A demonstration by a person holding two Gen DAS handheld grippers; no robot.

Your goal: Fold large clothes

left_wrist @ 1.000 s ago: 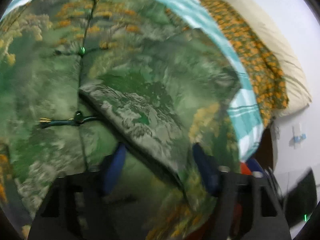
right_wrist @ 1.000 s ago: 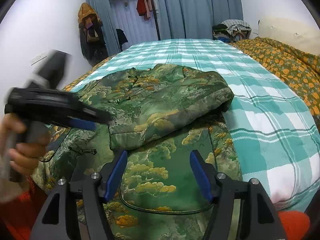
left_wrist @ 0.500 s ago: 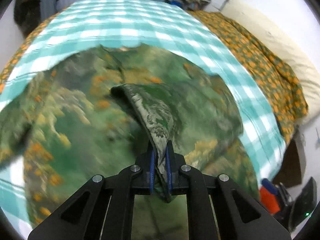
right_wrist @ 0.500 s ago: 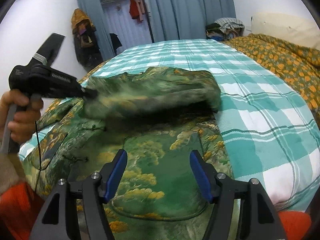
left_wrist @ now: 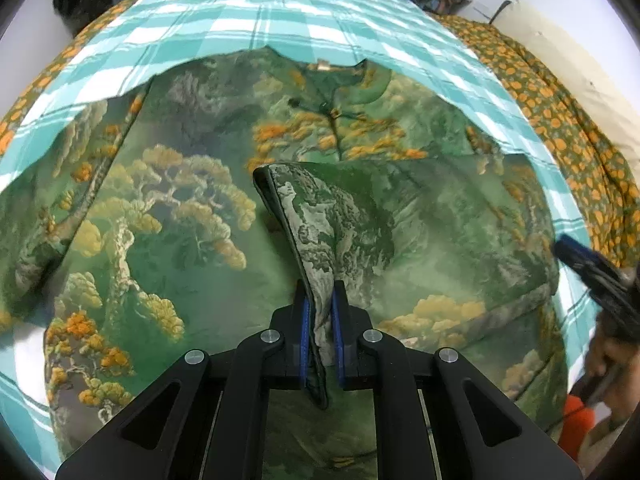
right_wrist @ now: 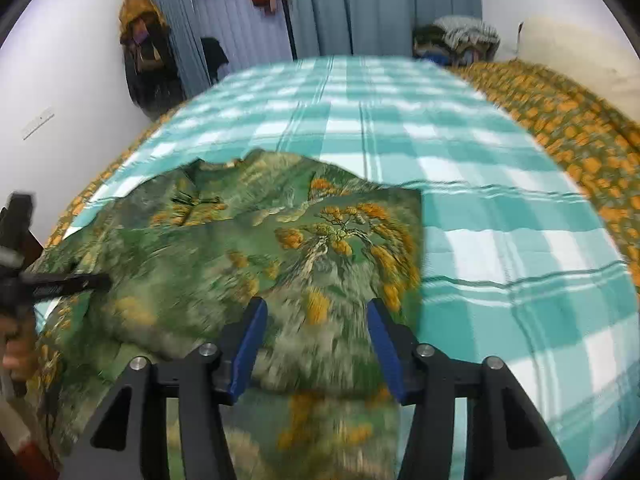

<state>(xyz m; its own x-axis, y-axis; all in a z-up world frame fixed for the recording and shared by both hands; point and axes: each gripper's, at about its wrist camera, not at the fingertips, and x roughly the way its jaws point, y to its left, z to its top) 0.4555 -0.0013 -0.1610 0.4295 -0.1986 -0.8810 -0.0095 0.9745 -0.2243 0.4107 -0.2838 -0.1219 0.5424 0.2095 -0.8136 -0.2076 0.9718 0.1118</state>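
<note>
A large green jacket [left_wrist: 180,208] with a tree-and-mountain print lies spread on the checked bed sheet [left_wrist: 248,24]. My left gripper [left_wrist: 320,292] is shut on the edge of a folded-over flap [left_wrist: 320,220] of the jacket, which rises in a ridge between the blue pads. In the right wrist view the jacket [right_wrist: 224,248] is blurred by motion. My right gripper [right_wrist: 316,308] hovers over its near right part with the jaws closing. Fabric shows behind the gap, and the pads do not press on it. The left gripper [right_wrist: 60,280] shows at the left edge.
The teal checked sheet [right_wrist: 440,152] stretches beyond the jacket. An orange-flowered quilt [right_wrist: 580,128] and a cream pillow [left_wrist: 580,60] lie along the right side. A clothes pile [right_wrist: 460,40] sits at the far end. Coats [right_wrist: 140,48] hang by the blue curtains [right_wrist: 360,4].
The left gripper went from open around the flap's edge to shut on it and drew it back. The right gripper swept across over the jacket and its jaws narrowed.
</note>
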